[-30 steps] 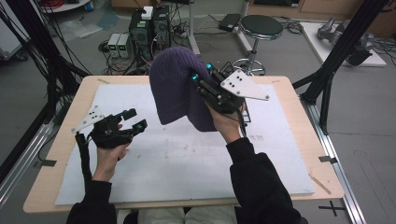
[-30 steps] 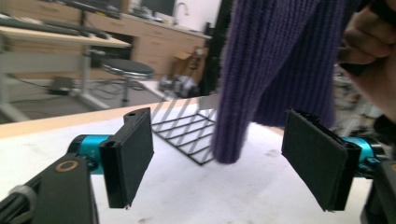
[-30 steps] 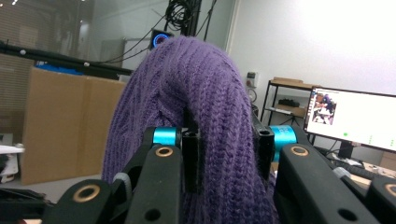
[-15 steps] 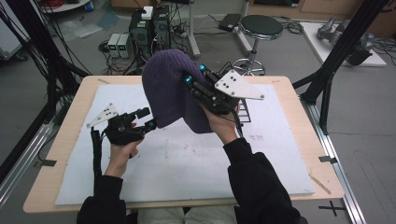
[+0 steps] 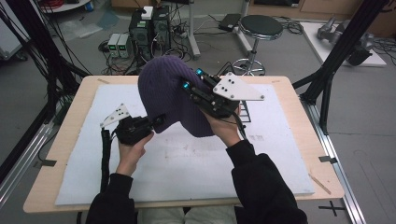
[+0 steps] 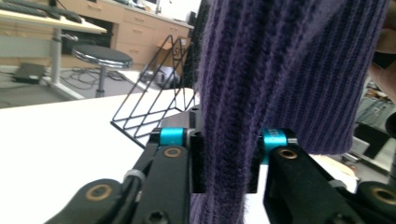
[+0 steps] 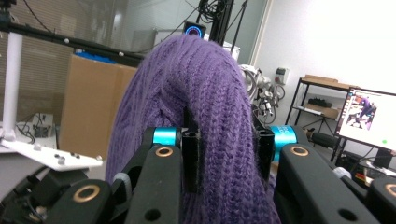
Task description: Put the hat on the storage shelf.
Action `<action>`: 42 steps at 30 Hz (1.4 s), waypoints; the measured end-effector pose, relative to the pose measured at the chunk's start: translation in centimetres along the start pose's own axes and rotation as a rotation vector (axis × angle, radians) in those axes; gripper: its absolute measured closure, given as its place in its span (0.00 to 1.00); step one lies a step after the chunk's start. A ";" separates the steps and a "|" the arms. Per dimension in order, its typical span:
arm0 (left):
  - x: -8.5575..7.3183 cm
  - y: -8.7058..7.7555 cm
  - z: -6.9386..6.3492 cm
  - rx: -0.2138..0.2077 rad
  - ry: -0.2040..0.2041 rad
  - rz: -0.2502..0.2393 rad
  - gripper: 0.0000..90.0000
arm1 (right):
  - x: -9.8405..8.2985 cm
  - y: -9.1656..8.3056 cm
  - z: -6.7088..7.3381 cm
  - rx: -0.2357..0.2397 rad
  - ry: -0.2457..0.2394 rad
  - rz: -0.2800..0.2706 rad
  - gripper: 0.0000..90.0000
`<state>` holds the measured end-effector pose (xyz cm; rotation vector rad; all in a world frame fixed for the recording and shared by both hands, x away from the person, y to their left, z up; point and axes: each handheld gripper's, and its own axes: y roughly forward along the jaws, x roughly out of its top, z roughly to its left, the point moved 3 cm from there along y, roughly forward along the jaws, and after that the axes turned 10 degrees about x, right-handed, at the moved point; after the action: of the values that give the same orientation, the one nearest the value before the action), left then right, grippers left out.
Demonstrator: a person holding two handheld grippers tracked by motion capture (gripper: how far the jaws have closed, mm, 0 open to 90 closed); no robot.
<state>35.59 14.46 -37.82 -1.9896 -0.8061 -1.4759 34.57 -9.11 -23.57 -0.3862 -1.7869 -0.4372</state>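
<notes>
Gripping the purple beanie, both claws hold it aloft.

Left gripper, low at 9 o'clock, pointed toward 3 o'clock, its jaws just closed and clamped on the purple beanie; right gripper, raised at center, gripped it toward 10 o'clock.

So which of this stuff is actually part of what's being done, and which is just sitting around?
In use:
- purple ribbed knitted hat, held up off the table
- left claw, just closed on the hat's lower edge
- right claw, clamped on the hat

Just lying about:
- black wire rack on the table
- white foam mat covering the table
- black round stool on the floor
</notes>
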 end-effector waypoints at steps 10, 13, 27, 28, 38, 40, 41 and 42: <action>-0.1 0.6 0.7 0.029 -0.035 -0.010 0.91 | -1.3 -1.9 -2.8 -0.033 0.038 0.053 0.81; -0.1 1.2 0.8 0.007 -0.047 0.011 0.91 | -1.7 -2.4 -3.9 -0.041 0.035 0.081 0.81; 4.6 6.4 -1.0 0.031 0.097 0.015 0.91 | -0.4 -4.1 -9.8 -0.148 0.009 0.055 0.81; 4.9 6.8 -1.0 0.031 0.101 0.017 0.91 | -0.2 -4.1 -10.2 -0.154 0.011 0.049 0.81; 7.9 10.4 -1.8 0.022 0.104 -0.017 0.91 | 1.1 -4.7 -14.8 -0.192 -0.069 0.077 0.80; 8.2 11.0 -2.3 0.010 0.110 -0.020 0.91 | 1.2 -5.0 -15.7 -0.211 -0.080 0.087 0.80; 8.3 11.3 -2.6 0.005 0.116 -0.017 0.91 | 1.3 -5.1 -16.1 -0.223 -0.091 0.087 0.80; 8.4 11.5 -2.7 0.002 0.120 -0.020 0.91 | 1.3 -5.3 -16.4 -0.229 -0.091 0.083 0.80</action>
<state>44.10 5.90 -29.76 -1.8766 -0.7778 -1.5886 45.59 -21.62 -18.98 -0.6476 -1.8058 -0.5756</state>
